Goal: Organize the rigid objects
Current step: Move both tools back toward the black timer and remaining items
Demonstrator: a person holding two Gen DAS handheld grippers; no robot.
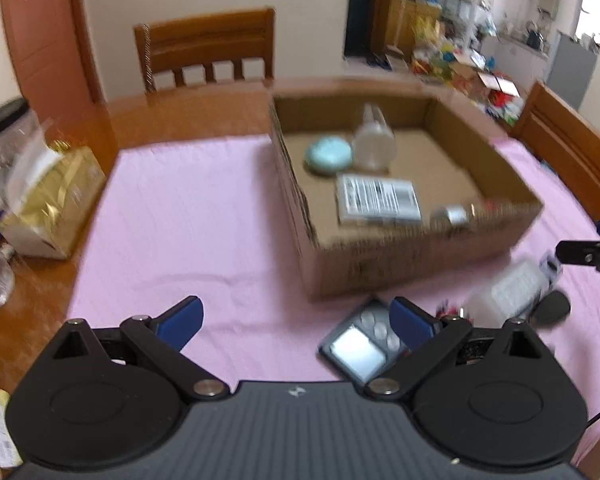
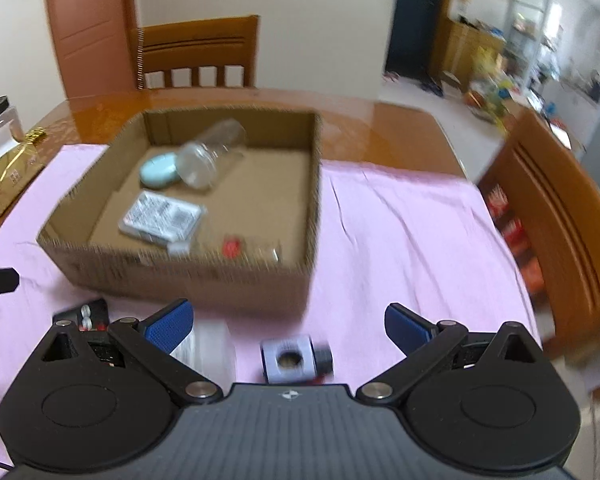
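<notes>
Both grippers hover over a pink cloth (image 1: 172, 216) with their jaws spread wide and nothing between them. Just ahead of the left gripper (image 1: 296, 322) lies a small dark digital scale (image 1: 360, 346) with a pale screen and round buttons. Under the right gripper (image 2: 286, 326) sits a small white-and-black cube-like item (image 2: 294, 360) with a round hole, beside a blurred translucent container (image 2: 208, 346). Farther off stands an open cardboard box (image 2: 180, 276) holding a labelled flat packet (image 2: 162, 216), a round pale-teal case (image 2: 159, 169) and a clear plastic jar (image 2: 210, 152) lying on its side.
</notes>
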